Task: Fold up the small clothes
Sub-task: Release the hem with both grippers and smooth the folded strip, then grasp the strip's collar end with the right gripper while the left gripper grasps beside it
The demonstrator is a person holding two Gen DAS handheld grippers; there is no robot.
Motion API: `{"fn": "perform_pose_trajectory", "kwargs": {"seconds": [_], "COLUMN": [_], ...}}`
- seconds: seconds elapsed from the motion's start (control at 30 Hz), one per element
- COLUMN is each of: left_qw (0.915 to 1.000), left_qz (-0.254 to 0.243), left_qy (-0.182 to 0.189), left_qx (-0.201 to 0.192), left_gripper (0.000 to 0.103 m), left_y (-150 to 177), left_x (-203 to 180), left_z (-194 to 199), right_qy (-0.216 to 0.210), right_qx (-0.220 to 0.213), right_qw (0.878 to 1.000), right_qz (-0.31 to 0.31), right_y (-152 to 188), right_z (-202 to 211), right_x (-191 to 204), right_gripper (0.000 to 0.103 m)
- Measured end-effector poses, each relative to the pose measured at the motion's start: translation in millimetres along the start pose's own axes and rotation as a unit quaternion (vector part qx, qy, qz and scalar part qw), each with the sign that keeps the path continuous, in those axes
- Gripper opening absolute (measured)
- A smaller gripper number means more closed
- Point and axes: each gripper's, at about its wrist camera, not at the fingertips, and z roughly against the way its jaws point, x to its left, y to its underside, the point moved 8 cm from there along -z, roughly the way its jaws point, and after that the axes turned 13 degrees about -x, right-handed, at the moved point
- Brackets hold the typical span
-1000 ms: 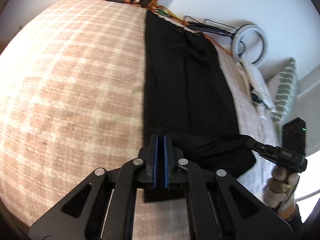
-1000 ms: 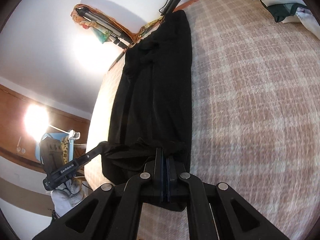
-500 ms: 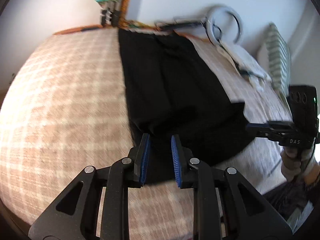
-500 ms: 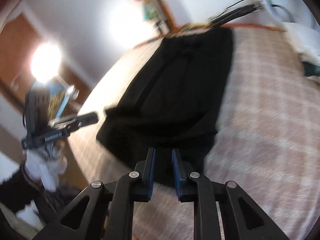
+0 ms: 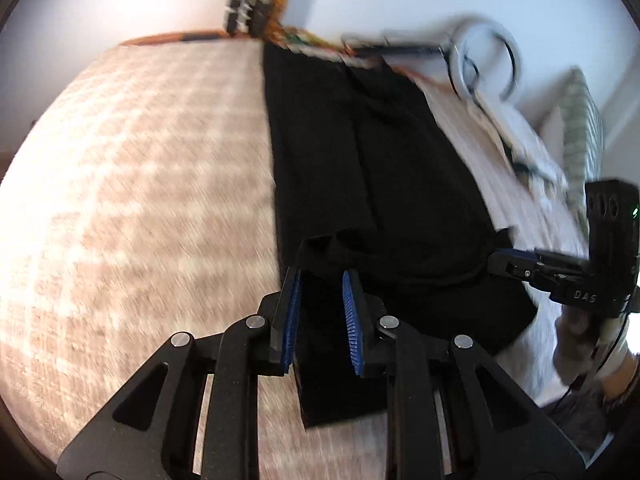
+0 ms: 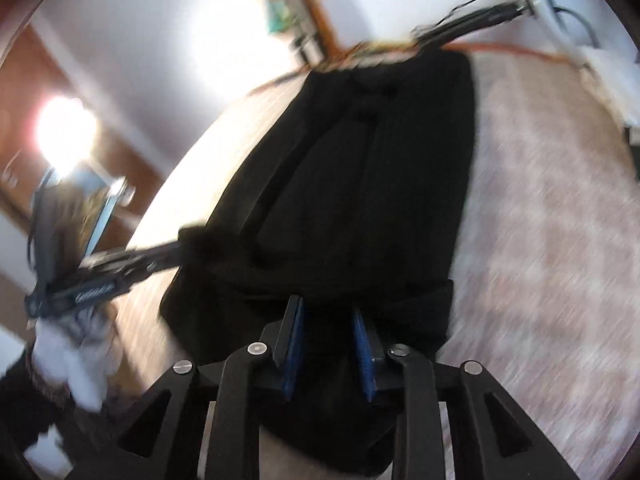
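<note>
A long black garment lies flat along a plaid bed cover, its near end folded over itself. My left gripper is open, its blue-padded jaws straddling the near left corner of the fold. My right gripper is open over the near right part of the same garment. Each gripper shows in the other's view: the right gripper at the garment's right edge, the left gripper at its left edge. Both views are motion-blurred.
A white ring light and black cables lie at the bed's far edge. White cloths and a green-striped pillow sit at the right. A bright lamp glows beyond the bed's left side.
Both grippers were shut on the garment's near end a second ago. They have opened and let it go, and have drawn back a little and risen.
</note>
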Motion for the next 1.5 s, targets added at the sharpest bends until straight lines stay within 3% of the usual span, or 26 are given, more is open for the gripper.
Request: {"fn": "perform_pose_trajectory", "kwargs": {"seconds": [0.17, 0.3, 0.47, 0.63, 0.73, 0.8, 0.87, 1.17, 1.3, 1.4, 1.5], "left_qw": [0.9993, 0.9990, 0.9991, 0.9994, 0.9990, 0.9988, 0.9990, 0.9983, 0.9988, 0.9992, 0.9985], "left_qz": [-0.001, -0.037, -0.039, -0.018, -0.021, -0.015, -0.003, 0.057, 0.048, 0.037, 0.050], "left_qy": [0.001, 0.002, -0.001, -0.005, -0.007, -0.010, -0.005, -0.006, -0.005, -0.005, -0.014], "left_qx": [-0.037, -0.026, -0.015, -0.029, -0.040, -0.046, -0.045, -0.005, -0.009, -0.017, -0.017], "left_gripper": [0.020, 0.020, 0.020, 0.020, 0.025, 0.038, 0.042, 0.042, 0.043, 0.052, 0.052], "left_y": [-14, -6, -4, -32, -56, -73, -84, -128, -155, -172, -185], "left_x": [2, -5, -4, -2, 1, 4, 8, 53, 61, 62, 70], "left_z": [13, 12, 10, 7, 1, -8, -18, -93, -121, -141, -167], "right_qy": [0.009, 0.009, 0.030, 0.020, 0.023, 0.025, 0.029, 0.053, 0.044, 0.037, 0.039], "right_qx": [-0.034, -0.040, -0.042, -0.044, -0.047, -0.046, -0.045, -0.047, -0.045, -0.046, -0.051], "right_qw": [0.999, 0.999, 0.998, 0.996, 0.996, 0.997, 0.997, 0.995, 0.996, 0.995, 0.994], "right_qz": [-0.032, -0.026, -0.046, -0.072, -0.068, -0.065, -0.063, -0.067, -0.066, -0.079, -0.088], "right_y": [-23, -27, -29, -43, -54, -61, -69, -121, -143, -159, -172], "right_z": [16, 30, 41, 37, 34, 30, 26, -15, -38, -58, -79], "right_x": [-19, -18, -38, -49, -52, -55, -61, -113, -129, -141, -154], "right_gripper": [0.027, 0.027, 0.032, 0.035, 0.038, 0.039, 0.040, 0.044, 0.045, 0.046, 0.046]}}
